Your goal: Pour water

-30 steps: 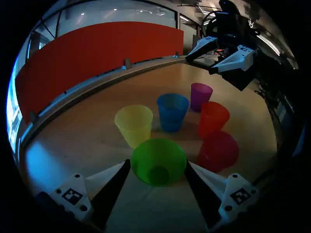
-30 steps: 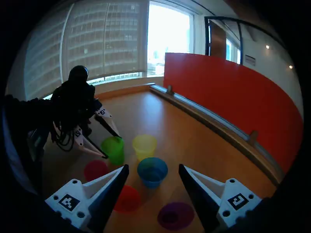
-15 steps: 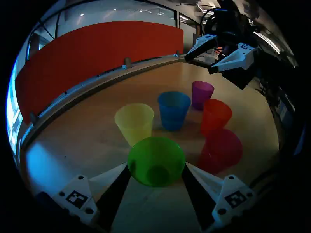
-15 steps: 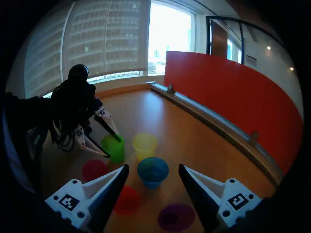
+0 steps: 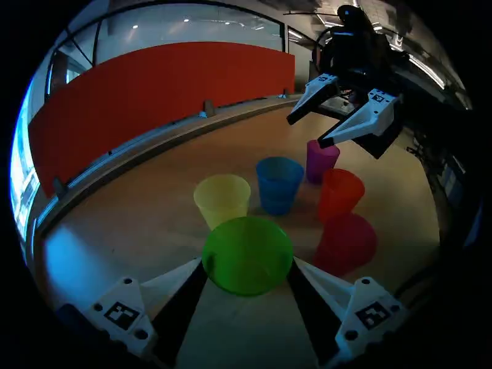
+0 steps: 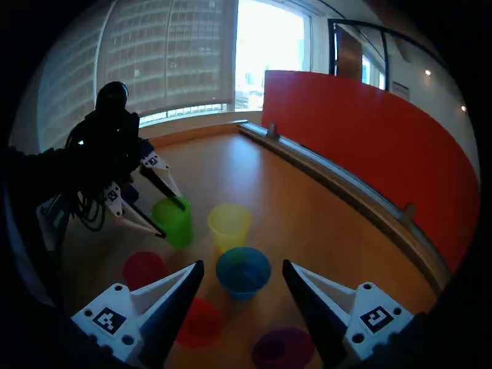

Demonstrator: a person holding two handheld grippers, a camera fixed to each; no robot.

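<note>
The left gripper (image 5: 246,263) was clamped on the green cup (image 5: 247,246), with both fingers pressed against its sides. A yellow cup (image 5: 221,197), blue cup (image 5: 278,181), orange cup (image 5: 338,190) and red cup (image 5: 344,243) were grouped just beyond on the counter (image 5: 154,203). The right gripper (image 6: 242,264) was held with its fingers apart, and the blue cup was framed between them.

- I can read no words, numbers or brand names anywhere.
- The square black-and-white markers (image 5: 117,312) on the white fingers (image 5: 154,290) show patterns, not lettering.
</note>
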